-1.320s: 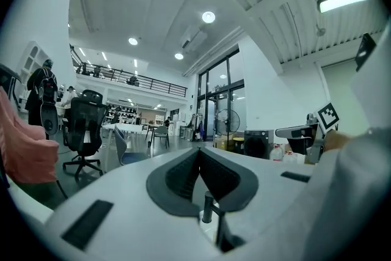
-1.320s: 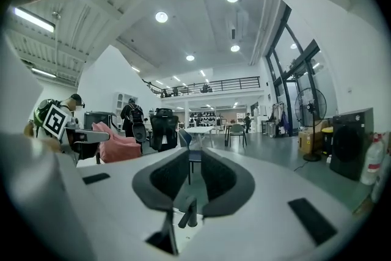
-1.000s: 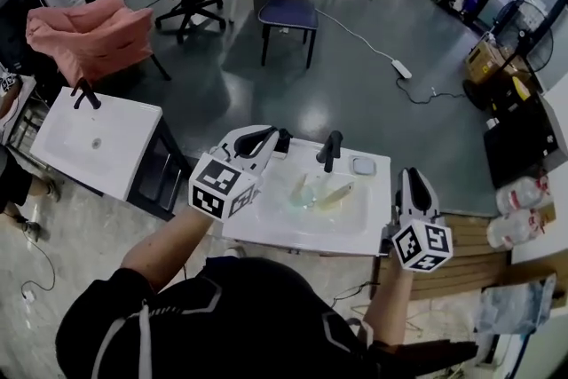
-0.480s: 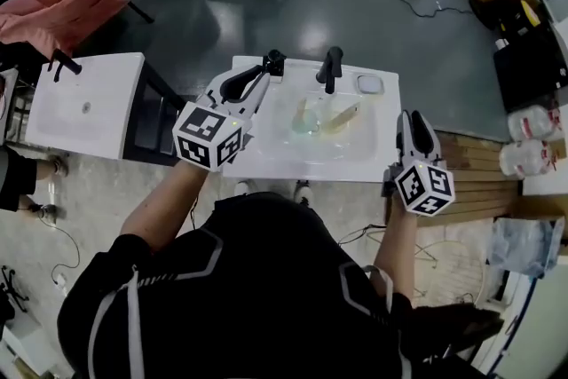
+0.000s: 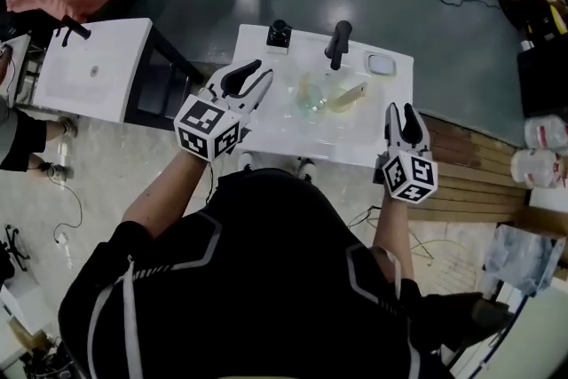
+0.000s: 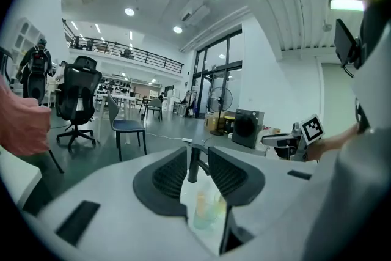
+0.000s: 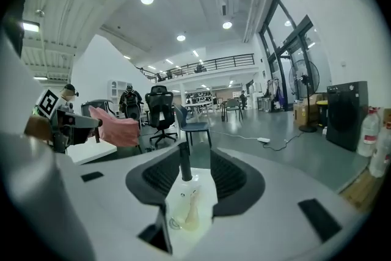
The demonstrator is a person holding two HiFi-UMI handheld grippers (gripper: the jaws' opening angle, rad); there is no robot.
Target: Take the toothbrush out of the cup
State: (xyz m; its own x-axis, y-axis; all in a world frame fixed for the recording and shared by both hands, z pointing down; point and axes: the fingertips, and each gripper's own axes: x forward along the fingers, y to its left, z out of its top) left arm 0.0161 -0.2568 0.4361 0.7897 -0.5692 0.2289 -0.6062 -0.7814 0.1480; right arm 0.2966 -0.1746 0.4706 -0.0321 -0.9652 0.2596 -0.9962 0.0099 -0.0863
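Toothbrush (image 5: 349, 93): pale yellow, lying in the basin with one end at the clear cup (image 5: 309, 96); how far it reaches inside is not readable. The cup lies on its side in the white sink (image 5: 266, 136), just forward and to the right of your left gripper (image 5: 258, 74), and forward and to the left of your right gripper (image 5: 400, 113). Neither gripper touches cup or brush. Left gripper: jaws have just been opening and stand apart, nothing clamped; its own view shows the cup through the gap, further out. Right gripper: the same, jaws just been opening, apart, empty, with the cup and brush seen beyond the gap. Your left gripper hangs over the sink's left edge, your right one at its near right corner. Black faucet (image 5: 337, 43) stands beyond the cup from both grippers. A small square dish (image 5: 382, 64) sits right of the faucet, well ahead of your right gripper.
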